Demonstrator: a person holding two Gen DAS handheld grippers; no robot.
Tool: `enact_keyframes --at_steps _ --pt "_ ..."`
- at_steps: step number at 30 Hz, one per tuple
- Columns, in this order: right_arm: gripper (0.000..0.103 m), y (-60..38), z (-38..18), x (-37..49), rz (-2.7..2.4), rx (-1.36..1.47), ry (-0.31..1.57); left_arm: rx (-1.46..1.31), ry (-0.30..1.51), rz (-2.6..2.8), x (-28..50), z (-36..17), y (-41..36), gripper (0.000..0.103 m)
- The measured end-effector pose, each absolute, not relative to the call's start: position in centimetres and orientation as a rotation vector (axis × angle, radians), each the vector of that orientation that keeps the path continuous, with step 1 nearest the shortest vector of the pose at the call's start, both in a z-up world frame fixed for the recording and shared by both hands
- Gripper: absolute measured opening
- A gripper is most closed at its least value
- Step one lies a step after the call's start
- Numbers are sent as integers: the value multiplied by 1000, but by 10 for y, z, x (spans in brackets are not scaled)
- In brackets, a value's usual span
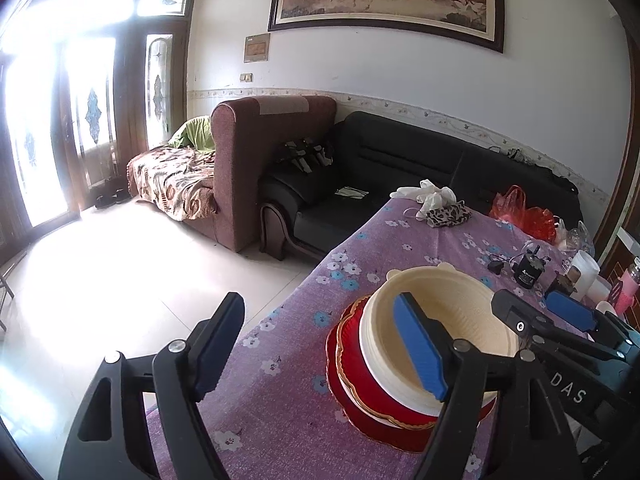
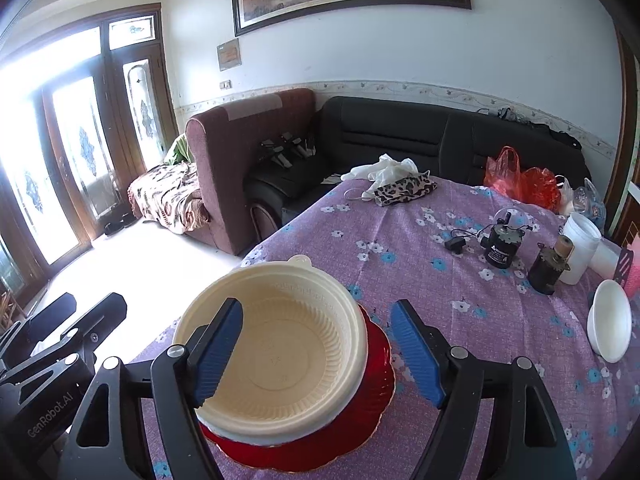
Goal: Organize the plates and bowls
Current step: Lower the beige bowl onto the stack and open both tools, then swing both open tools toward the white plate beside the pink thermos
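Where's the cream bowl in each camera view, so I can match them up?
Left wrist: cream bowl lower right, on the red plates, partly behind the gripper's right finger.
Right wrist: cream bowl lower centre, on the red plates.
Shared landmark: leopard-print cloth at the table's far end.

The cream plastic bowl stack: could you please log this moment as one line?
stack: cream ribbed plastic bowl nested on red gold-rimmed plates | left gripper: open, empty | right gripper: open, empty | surface: purple floral tablecloth
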State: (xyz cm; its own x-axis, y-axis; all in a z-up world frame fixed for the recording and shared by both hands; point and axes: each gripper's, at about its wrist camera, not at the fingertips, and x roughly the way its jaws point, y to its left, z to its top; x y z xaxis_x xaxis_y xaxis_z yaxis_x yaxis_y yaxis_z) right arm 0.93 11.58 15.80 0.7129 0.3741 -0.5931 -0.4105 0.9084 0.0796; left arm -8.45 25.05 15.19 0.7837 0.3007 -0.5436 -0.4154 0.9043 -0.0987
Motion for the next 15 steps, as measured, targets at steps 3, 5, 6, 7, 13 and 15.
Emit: enact_keyframes --at_steps 3,5,6,7,13,15 --pt "82 107 160 1 432 -48 641 -206 543 386 -89 155 245 80" --pt "82 101 162 -3 427 -38 639 -199 542 381 -93 156 240 80" --pt "83 98 162 -5 426 -33 638 -195 543 378 -94 157 238 80" --pt "83 92 162 -7 422 -24 637 -189 544 377 -96 157 235 81" --pt "85 55 160 -21 390 22 639 -158 551 339 -105 161 211 85" --pt "85 38 156 -26 372 37 645 -147 553 323 -107 162 201 86"
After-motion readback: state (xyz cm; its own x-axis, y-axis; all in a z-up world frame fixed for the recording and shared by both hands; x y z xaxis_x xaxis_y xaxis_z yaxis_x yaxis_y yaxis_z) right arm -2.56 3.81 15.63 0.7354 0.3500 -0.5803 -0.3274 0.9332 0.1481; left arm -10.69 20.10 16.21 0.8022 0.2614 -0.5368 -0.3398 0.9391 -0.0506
